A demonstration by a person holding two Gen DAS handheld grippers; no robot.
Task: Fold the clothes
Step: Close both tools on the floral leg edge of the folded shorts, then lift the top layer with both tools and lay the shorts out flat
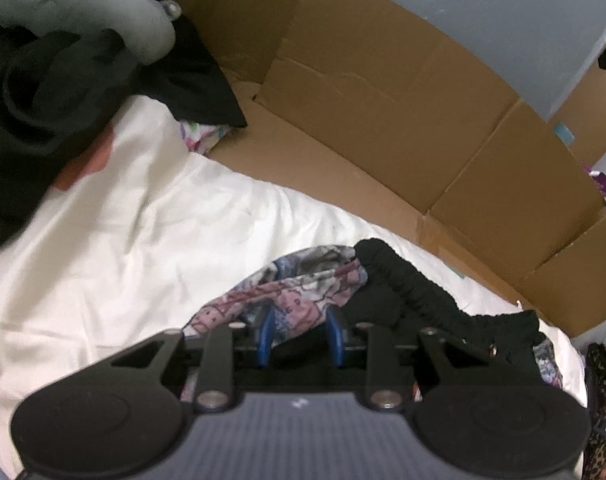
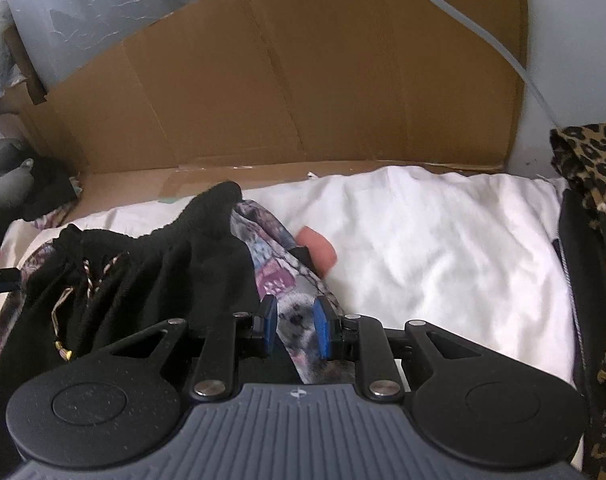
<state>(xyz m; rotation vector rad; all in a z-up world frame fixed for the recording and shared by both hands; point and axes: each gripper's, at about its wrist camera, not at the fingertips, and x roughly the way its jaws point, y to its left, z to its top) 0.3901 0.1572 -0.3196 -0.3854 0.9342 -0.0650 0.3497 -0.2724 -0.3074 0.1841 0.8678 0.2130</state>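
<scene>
A patterned pink-and-grey garment (image 1: 303, 284) with a black gathered waistband (image 1: 403, 276) is bunched on a white sheet (image 1: 143, 240). My left gripper (image 1: 301, 334) is shut on one patterned edge, with cloth filling the gap between its blue pads. In the right wrist view the same garment (image 2: 271, 276) shows its black inside (image 2: 163, 272) and a braided drawstring (image 2: 91, 276). My right gripper (image 2: 296, 326) is shut on the patterned edge at the other side. The cloth under both grippers' bodies is hidden.
Brown cardboard (image 1: 383, 100) (image 2: 303, 80) walls off the far side of the white sheet (image 2: 443, 240). Dark clothes (image 1: 43, 92) and a grey item (image 1: 83, 0) are piled at the left. Leopard-print fabric (image 2: 595, 168) lies along the right edge. A pink rounded shape (image 2: 317, 250) shows beside the garment.
</scene>
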